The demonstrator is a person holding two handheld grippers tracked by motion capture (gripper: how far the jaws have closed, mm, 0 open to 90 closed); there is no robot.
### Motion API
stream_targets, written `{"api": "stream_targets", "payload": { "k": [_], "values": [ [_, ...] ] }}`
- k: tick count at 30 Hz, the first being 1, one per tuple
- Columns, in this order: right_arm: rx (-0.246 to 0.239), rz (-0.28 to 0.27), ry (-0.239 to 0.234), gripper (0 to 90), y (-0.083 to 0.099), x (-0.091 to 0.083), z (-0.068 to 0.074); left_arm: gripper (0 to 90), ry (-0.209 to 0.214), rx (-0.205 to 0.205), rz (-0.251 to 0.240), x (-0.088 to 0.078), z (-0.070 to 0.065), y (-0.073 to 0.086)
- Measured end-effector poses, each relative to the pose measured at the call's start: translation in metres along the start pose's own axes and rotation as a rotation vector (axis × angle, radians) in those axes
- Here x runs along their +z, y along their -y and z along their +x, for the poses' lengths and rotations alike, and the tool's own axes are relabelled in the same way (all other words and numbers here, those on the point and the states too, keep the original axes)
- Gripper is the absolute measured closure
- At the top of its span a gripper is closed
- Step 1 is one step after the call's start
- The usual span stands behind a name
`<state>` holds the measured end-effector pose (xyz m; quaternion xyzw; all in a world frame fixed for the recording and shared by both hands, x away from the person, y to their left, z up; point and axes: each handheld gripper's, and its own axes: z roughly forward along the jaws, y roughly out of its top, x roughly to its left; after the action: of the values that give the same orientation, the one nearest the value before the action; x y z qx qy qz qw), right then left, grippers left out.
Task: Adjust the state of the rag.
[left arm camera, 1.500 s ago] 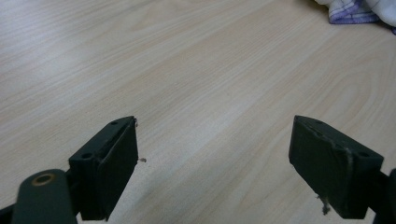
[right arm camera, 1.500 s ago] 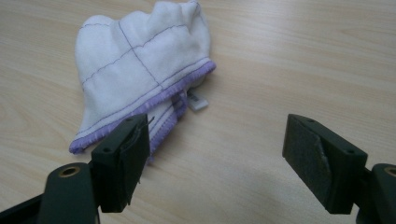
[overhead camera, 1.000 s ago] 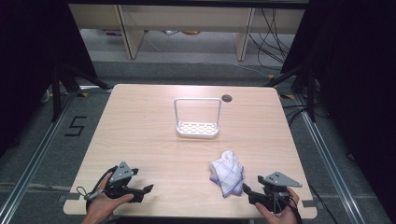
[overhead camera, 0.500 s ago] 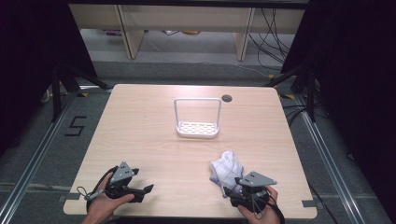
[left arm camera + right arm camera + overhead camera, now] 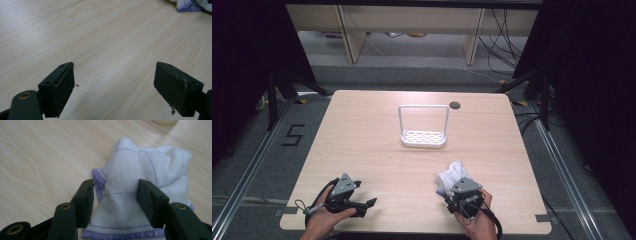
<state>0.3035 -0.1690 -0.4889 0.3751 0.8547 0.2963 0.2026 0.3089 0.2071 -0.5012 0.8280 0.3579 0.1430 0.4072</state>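
- The right tongs (image 5: 113, 197) have just been closing around the white cloth (image 5: 140, 192), which is bunching between the jaws; the pads are not yet pressing it.
- The cloth is lying near the surface's (image 5: 362, 135) front edge, toward the right corner.
- The left tongs (image 5: 115, 87) are standing wide open over bare wood near the front left corner.
- A white rack (image 5: 423, 137) is sitting mid-surface.
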Motion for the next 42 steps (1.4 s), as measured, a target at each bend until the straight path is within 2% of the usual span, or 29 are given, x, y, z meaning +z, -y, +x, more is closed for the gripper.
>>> {"api": "stream_targets", "payload": {
  "k": [3, 5, 7, 9, 13, 15, 16, 18, 19, 20, 22, 23, 24, 25, 27, 28, 29, 33, 35, 36, 37, 38, 40, 41, 42],
  "values": [
    [-0.03, 0.008, 0.033, 64.2, 0.001, 0.001, -0.002, 16.4, 0.0, 0.003, 0.006, 0.0, 0.0, 0.0],
    [-0.025, 0.014, 0.043, 70.2, 0.003, 0.001, -0.004, 16.5, -0.013, -0.003, -0.001, 0.0, -0.002, 0.0],
    [-0.05, 0.01, 0.049, 77.4, 0.003, 0.002, -0.007, 16.5, -0.013, -0.002, -0.002, 0.0, -0.002, 0.0],
    [-0.032, 0.008, 0.024, 84.2, 0.004, 0.001, -0.008, 16.6, -0.003, 0.002, 0.007, 0.0, -0.001, 0.0],
    [-0.013, -0.048, -0.025, 86.9, 0.001, -0.008, -0.014, 16.7, -0.003, 0.003, 0.007, -0.001, -0.001, -0.001],
    [0.007, -0.065, -0.026, 87.2, -0.001, -0.016, -0.014, 16.7, -0.014, 0.0, 0.0, 0.0, -0.002, 0.0],
    [-0.011, -0.082, -0.025, 87.4, -0.003, -0.019, -0.015, 16.7, -0.014, -0.001, -0.002, 0.0, -0.002, 0.0],
    [0.009, -0.103, -0.03, 87.5, -0.008, -0.027, -0.018, 16.8, 0.0, -0.011, -0.004, 0.0, -0.002, -0.001],
    [0.032, -0.111, -0.041, 87.6, -0.01, -0.031, -0.019, 16.8, -0.008, -0.014, -0.016, 0.001, -0.002, 0.0],
    [0.042, -0.124, -0.054, 87.6, -0.013, -0.035, -0.021, 16.8, -0.011, -0.003, -0.009, 0.001, -0.002, -0.001],
    [0.075, -0.147, -0.074, 87.7, -0.02, -0.044, -0.027, 16.9, -0.003, -0.019, -0.024, 0.003, -0.004, -0.001],
    [0.083, -0.166, -0.079, 87.8, -0.023, -0.046, -0.03, 17.0, 0.003, -0.014, -0.016, 0.003, -0.005, -0.002],
    [0.095, -0.18, -0.089, 87.8, -0.026, -0.049, -0.034, 17.0, 0.017, -0.011, -0.015, 0.003, -0.006, -0.003],
    [0.108, -0.191, -0.098, 87.9, -0.029, -0.052, -0.038, 17.3, 0.026, -0.025, -0.033, 0.005, -0.009, -0.004],
    [0.111, -0.214, -0.107, 87.9, -0.034, -0.056, -0.045, 18.3, 0.052, -0.034, -0.042, 0.009, -0.015, -0.008],
    [0.115, -0.228, -0.112, 88.0, -0.036, -0.058, -0.049, 19.1, 0.083, -0.024, -0.048, 0.012, -0.018, -0.009],
    [0.125, -0.241, -0.114, 88.0, -0.038, -0.06, -0.05, 19.9, 0.093, -0.019, -0.058, 0.015, -0.023, -0.012],
    [0.15, -0.265, -0.116, 88.0, -0.045, -0.071, -0.056, 23.5, 0.198, 0.006, -0.071, 0.03, -0.044, -0.025],
    [0.143, -0.269, -0.108, 88.0, -0.048, -0.074, -0.058, 26.1, 0.248, 0.011, -0.077, 0.039, -0.057, -0.034],
    [0.125, -0.279, -0.104, 88.0, -0.05, -0.075, -0.06, 26.8, 0.281, 0.02, -0.076, 0.044, -0.062, -0.038],
    [0.129, -0.278, -0.104, 88.0, -0.05, -0.076, -0.06, 27.2, 0.297, 0.018, -0.086, 0.049, -0.068, -0.042],
    [0.134, -0.279, -0.103, 88.0, -0.051, -0.077, -0.06, 27.6, 0.336, 0.013, -0.078, 0.053, -0.072, -0.046],
    [0.128, -0.282, -0.103, 88.0, -0.052, -0.077, -0.06, 29.3, 0.352, 0.02, -0.094, 0.061, -0.083, -0.053],
    [0.124, -0.284, -0.101, 88.0, -0.053, -0.077, -0.06, 29.4, 0.368, 0.036, -0.083, 0.065, -0.086, -0.057],
    [0.139, -0.282, -0.103, 88.0, -0.052, -0.077, -0.059, 29.4, 0.361, 0.038, -0.089, 0.07, -0.091, -0.059]
  ]
}}
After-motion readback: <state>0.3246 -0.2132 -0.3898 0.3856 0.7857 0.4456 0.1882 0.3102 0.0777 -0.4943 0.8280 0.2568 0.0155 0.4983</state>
